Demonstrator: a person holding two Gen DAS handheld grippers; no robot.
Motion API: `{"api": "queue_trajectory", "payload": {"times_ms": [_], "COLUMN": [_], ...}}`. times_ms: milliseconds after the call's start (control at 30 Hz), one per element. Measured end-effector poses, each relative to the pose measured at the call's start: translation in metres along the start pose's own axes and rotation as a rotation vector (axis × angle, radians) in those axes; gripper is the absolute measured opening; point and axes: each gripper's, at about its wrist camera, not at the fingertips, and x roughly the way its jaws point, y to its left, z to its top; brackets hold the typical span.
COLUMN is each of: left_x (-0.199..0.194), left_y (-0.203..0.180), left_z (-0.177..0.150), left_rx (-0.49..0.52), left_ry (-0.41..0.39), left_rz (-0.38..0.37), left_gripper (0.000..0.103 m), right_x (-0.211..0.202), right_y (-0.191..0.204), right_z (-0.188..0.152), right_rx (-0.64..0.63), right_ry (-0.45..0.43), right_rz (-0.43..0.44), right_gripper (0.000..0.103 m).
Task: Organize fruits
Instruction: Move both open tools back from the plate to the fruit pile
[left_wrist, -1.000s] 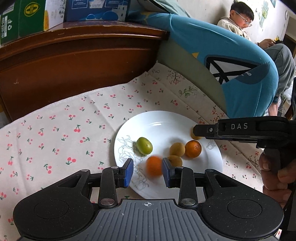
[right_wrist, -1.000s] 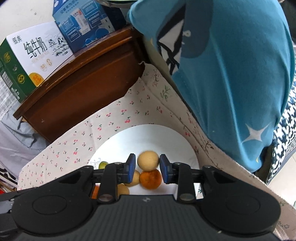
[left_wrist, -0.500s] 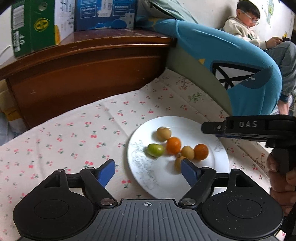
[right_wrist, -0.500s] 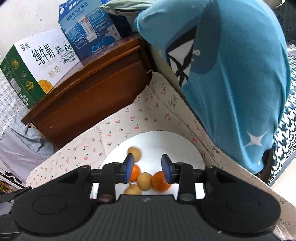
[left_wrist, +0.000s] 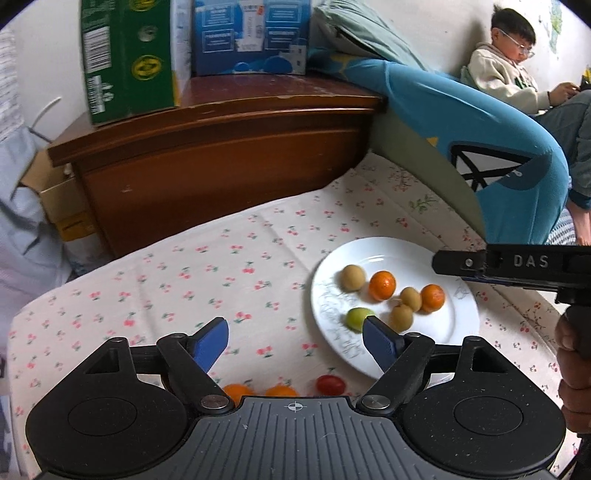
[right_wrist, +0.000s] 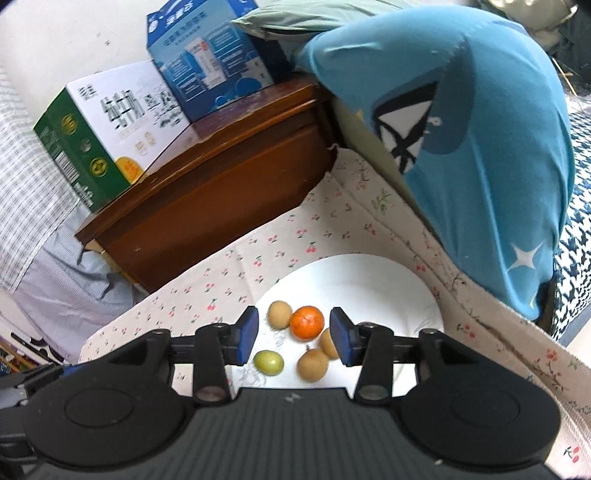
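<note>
My left hand-held gripper (left_wrist: 295, 341) is released, its blue pads spread wide and holding nothing, poised over the cherry-print cloth (left_wrist: 207, 273) just left of the white plate (left_wrist: 458, 332). My right hand-held gripper (right_wrist: 293, 334) is also released and empty, hovering over the plate (right_wrist: 399, 291) with its pads either side of the near fruit. On the plate lie six fruits in a loose cluster: a tan fruit (left_wrist: 352, 277) toward the far left, an orange one (left_wrist: 382, 285) just beside it, two more tan fruits (left_wrist: 410, 298) (left_wrist: 402, 316) touching each other toward the middle, a second orange one (left_wrist: 433, 297) against them on the right, and a green fruit (left_wrist: 357, 319) at the near left of the plate. Off the plate, on the cloth near its closest edge, sit a small red fruit (left_wrist: 330, 384) and two orange fruits (left_wrist: 281, 390) (left_wrist: 236, 391), partly hidden by my left gripper's body. Beyond the plate stands a wooden cabinet (left_wrist: 221, 155) carrying a green carton (left_wrist: 129, 55) and a blue carton (left_wrist: 251, 37).
</note>
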Motion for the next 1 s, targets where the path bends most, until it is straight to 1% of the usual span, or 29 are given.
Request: {"api": "queue_trajectory", "payload": {"times_ms": [267, 567, 700, 1000], "left_x": [-0.019, -0.033, -0.038, -0.039], "left_y": [0.027, 0.060, 0.071, 0.091], "left_z": [-0.008, -0.019, -0.023, -0.037], "left_rx": [-0.048, -0.125, -0.135, -0.154], "left_ry": [-0.003, 0.001, -0.003, 0.016], "left_rz": [0.043, 0.089, 0.109, 0.155], "left_gripper": [0.081, 0.081, 0.081, 0.081], "right_x": [-0.009, -0.011, -0.012, -0.013], "right_y": [0.017, 0.030, 0.036, 0.045], "right_z": [-0.017, -0.038, -0.047, -0.066], "right_rx": [-0.023, -0.052, -0.077, -0.106], "right_ry": [0.016, 0.053, 0.070, 0.107], "right_rz": [0.035, 0.071, 0.087, 0.101], "right_gripper": [0.044, 0.044, 0.044, 0.044]}}
